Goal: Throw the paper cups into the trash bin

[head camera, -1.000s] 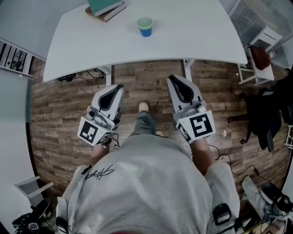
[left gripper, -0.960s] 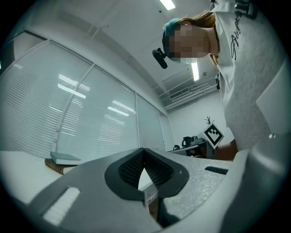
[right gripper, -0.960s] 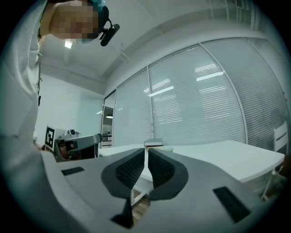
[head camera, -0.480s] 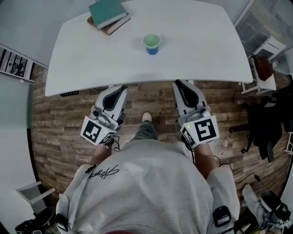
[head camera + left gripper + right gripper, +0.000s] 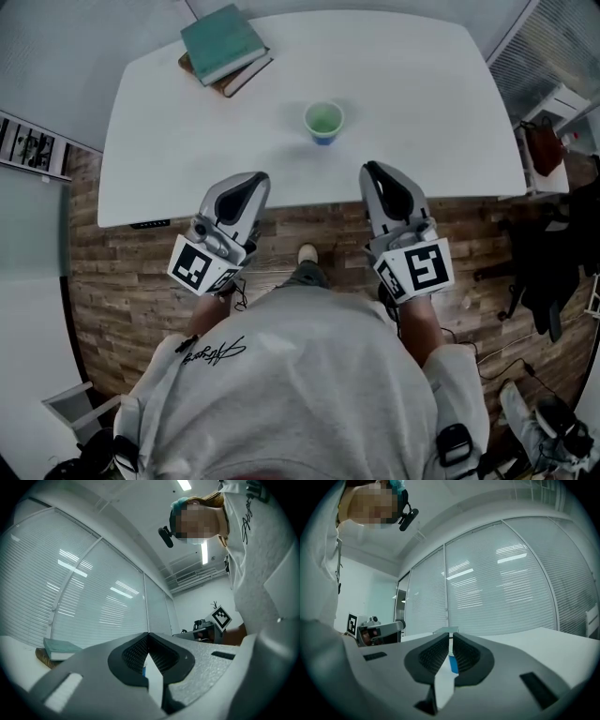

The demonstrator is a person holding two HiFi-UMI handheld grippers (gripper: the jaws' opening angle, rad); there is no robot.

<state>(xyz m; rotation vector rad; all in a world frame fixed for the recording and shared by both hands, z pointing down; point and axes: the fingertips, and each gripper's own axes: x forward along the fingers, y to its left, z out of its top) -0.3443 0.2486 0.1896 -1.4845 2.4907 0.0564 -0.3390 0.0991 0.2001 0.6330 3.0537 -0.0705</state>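
From the head view, nothing is done yet. The blue paper cup with the pale green inside (image 5: 324, 122) stands upright on the white rounded table (image 5: 422, 94), just ahead of my two tools and between their lines. The left gripper (image 5: 249, 180) and right gripper (image 5: 373, 172) hang at the near table edge, both empty. A teal book stacked on a brown one (image 5: 223, 45) lies at the far left corner. I see no trash bin, so the pick, the carry and the drop are all left.

The left gripper view shows its jaws pressed together, with a sliver of blue cup behind them.

The right gripper view shows the same: jaws together, nothing held, the cup a thin blue strip beyond. Only these two views show the blinds.
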